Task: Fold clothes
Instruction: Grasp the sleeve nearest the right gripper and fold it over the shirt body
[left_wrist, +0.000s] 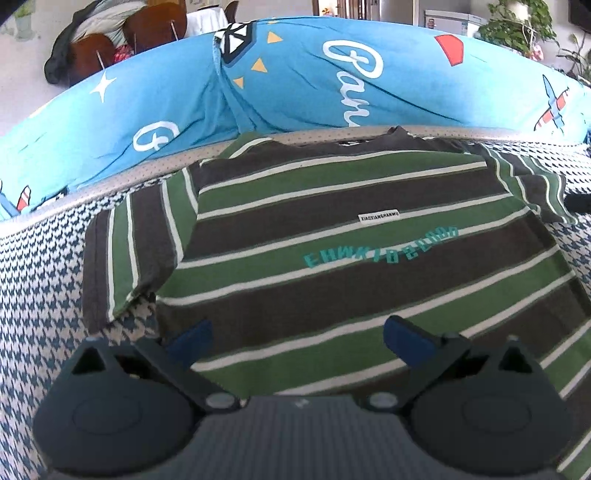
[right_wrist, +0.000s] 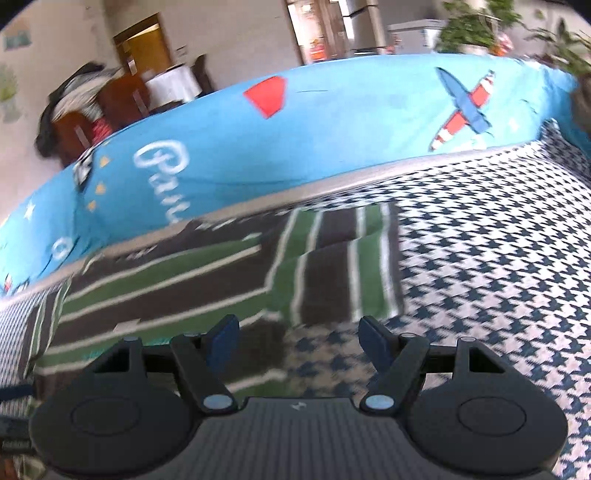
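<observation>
A T-shirt (left_wrist: 351, 236) with green, dark brown and white stripes lies flat on the houndstooth cover, collar away from me, teal lettering and a small white label on its chest. My left gripper (left_wrist: 299, 341) hovers open over the shirt's lower left part, with nothing between its blue pads. In the right wrist view the same shirt (right_wrist: 207, 280) fills the left half, its right sleeve (right_wrist: 343, 266) spread out ahead. My right gripper (right_wrist: 299, 343) is open just in front of that sleeve's hem, above shirt edge and cover. This view is motion-blurred.
The houndstooth cover (right_wrist: 498, 258) stretches free to the right. A big blue quilt (left_wrist: 314, 81) with planes and white script is bunched along the far edge. Behind it stand wooden chairs (left_wrist: 122, 40) draped with clothes and potted plants (left_wrist: 517, 26).
</observation>
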